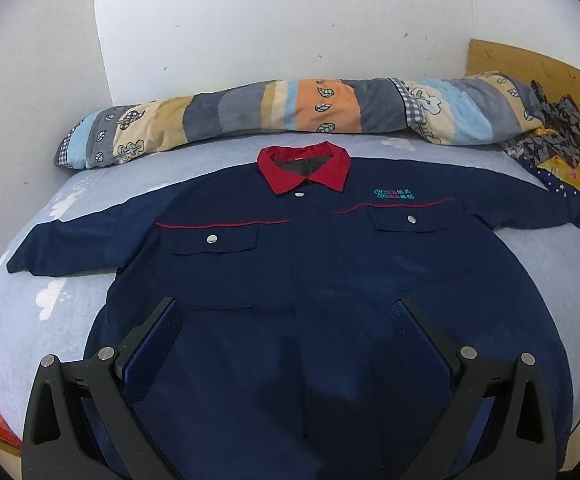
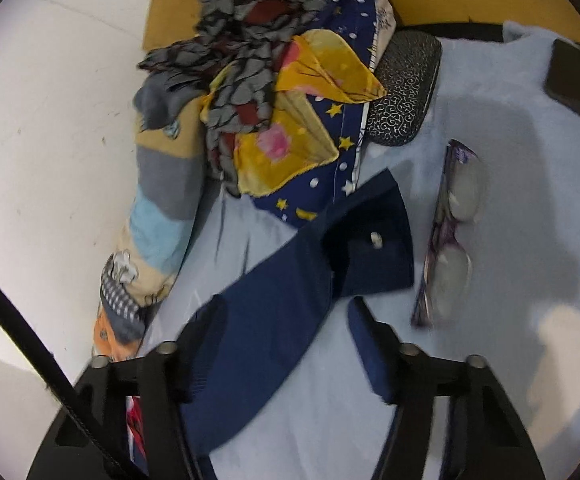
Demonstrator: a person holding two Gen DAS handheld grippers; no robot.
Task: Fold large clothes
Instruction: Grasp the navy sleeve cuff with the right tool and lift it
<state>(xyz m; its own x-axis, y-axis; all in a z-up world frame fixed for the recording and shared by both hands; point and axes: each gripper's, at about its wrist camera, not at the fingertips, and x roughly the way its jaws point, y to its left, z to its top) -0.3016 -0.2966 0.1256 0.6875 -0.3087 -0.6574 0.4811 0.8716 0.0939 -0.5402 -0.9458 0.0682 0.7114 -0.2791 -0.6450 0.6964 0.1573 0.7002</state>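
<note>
Cloud-print bed sheet (image 1: 46, 280) (white wall (image 1: 250, 20))

The navy cloth work jacket with the red collar (image 1: 309, 264) looked matt and smooth, its round metal snaps (image 1: 212, 239) shiny. The pale blue bedsheet (image 1: 30, 312) seemed soft and fleecy, the striped rolled blanket (image 1: 250, 114) plush. The yellow-brown wooden headboard (image 1: 549, 76) was smooth. The dark hard spectacle case (image 2: 405, 92) had an embossed, faintly glossy skin. The black plastic left gripper (image 1: 290, 320) looked matt.
</note>
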